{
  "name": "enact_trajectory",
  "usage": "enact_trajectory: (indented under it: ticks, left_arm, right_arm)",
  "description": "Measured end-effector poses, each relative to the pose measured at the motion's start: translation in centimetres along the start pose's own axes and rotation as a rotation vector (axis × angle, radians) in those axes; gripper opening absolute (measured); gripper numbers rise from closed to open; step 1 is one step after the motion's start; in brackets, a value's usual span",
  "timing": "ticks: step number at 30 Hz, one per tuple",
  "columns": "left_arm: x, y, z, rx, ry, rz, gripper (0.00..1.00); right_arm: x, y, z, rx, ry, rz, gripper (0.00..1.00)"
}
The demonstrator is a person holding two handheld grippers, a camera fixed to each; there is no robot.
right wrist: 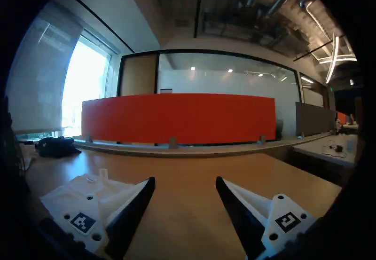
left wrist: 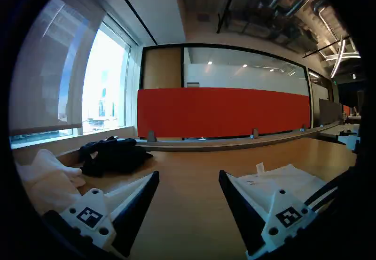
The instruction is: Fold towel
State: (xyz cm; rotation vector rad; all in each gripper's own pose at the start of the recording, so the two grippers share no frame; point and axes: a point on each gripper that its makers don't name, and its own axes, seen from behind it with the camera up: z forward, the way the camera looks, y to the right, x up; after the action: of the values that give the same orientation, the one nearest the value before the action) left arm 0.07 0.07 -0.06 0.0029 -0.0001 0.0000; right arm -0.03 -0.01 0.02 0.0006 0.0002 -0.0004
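Towel [left wrist: 291, 179] (seemingly folded) lies between left gripper [left wrist: 188, 172] and right gripper [right wrist: 184, 179].

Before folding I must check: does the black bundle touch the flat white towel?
Apart. In the left gripper view, bare wooden table lies between the black bundle and the flat white towel.

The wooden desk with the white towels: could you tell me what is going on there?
The hand-held left claw and right claw hover low over the light wooden desk, both open and empty. A flat white towel lies by the left claw; a crumpled white cloth pile and a black fabric bundle sit toward the window. Nothing is gripped yet.
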Motion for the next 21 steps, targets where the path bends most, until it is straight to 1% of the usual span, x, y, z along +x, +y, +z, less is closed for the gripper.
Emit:
enact_trajectory:
  ticks: [5,8,11,14,21]
  left_arm:
    - [-0.1,-0.2,-0.1,0.012,-0.003,0.001,0.94]
    - [0.3,-0.2,-0.1,0.016,-0.013,0.01,0.94]
    - [2.0,0.0,-0.2,0.022,0.001,0.016,0.94]
    - [3.8,0.3,-0.3,0.025,0.001,0.013,0.94]
    - [8.5,0.6,-0.8,0.024,-0.023,-0.021,0.94]
  right_arm:
    - [-0.1,-0.1,0.0,0.003,-0.005,-0.009,1.0]
    - [0.3,-0.1,-0.1,-0.001,-0.015,-0.028,1.0]
    - [1.6,-0.3,-0.1,-0.003,-0.021,-0.036,1.0]
    - [3.2,-0.5,-0.3,-0.003,-0.026,-0.04,1.0]
    - [7.9,-1.1,-0.9,-0.007,-0.043,-0.06,1.0]
